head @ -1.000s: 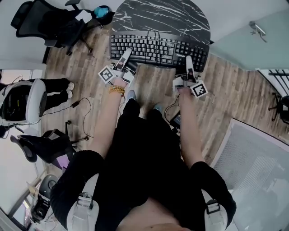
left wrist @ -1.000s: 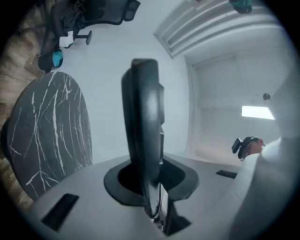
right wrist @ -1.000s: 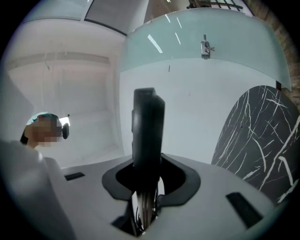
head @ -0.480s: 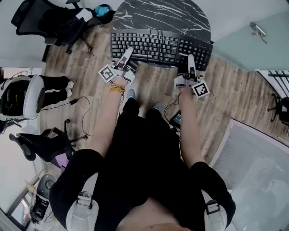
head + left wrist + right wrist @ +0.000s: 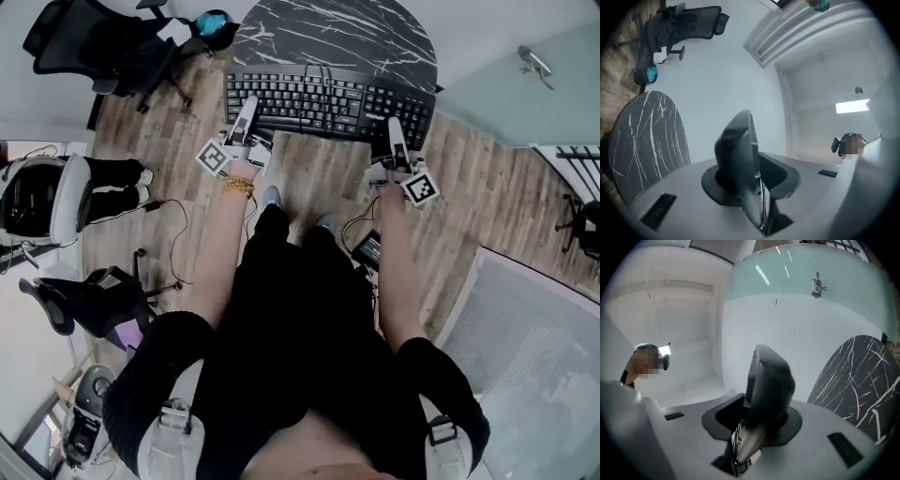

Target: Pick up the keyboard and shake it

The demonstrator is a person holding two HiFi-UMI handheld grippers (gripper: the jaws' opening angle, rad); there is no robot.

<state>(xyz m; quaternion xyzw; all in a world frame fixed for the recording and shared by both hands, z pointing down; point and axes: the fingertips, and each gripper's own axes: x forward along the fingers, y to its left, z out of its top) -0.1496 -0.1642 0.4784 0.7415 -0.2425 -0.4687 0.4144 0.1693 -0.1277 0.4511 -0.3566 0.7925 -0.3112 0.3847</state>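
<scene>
A black keyboard (image 5: pixel 328 98) hangs level in the air in front of a round black marble table (image 5: pixel 337 33), keys facing up. My left gripper (image 5: pixel 247 111) grips its near edge at the left end; its jaws are opening, and the keyboard's edge is still between them. My right gripper (image 5: pixel 393 131) is shut on the near edge at the right end, by the number pad. In both gripper views a pale grey surface fills the lower half and one dark jaw stands against it, so the pads are hidden. The marble table (image 5: pixel 647 136) shows at the left gripper view's left.
A black office chair (image 5: pixel 112 52) stands at the left, with a teal object (image 5: pixel 211 21) beside it. Cables (image 5: pixel 169 225) and a small device (image 5: pixel 366 248) lie on the wooden floor. A grey mat (image 5: pixel 534 356) is at the right. A glass panel (image 5: pixel 525 84) is at the far right.
The keyboard has shifted back and forth, and now sits a little further left. My left gripper moved left and away from me along its edge. The right gripper has hardly moved.
</scene>
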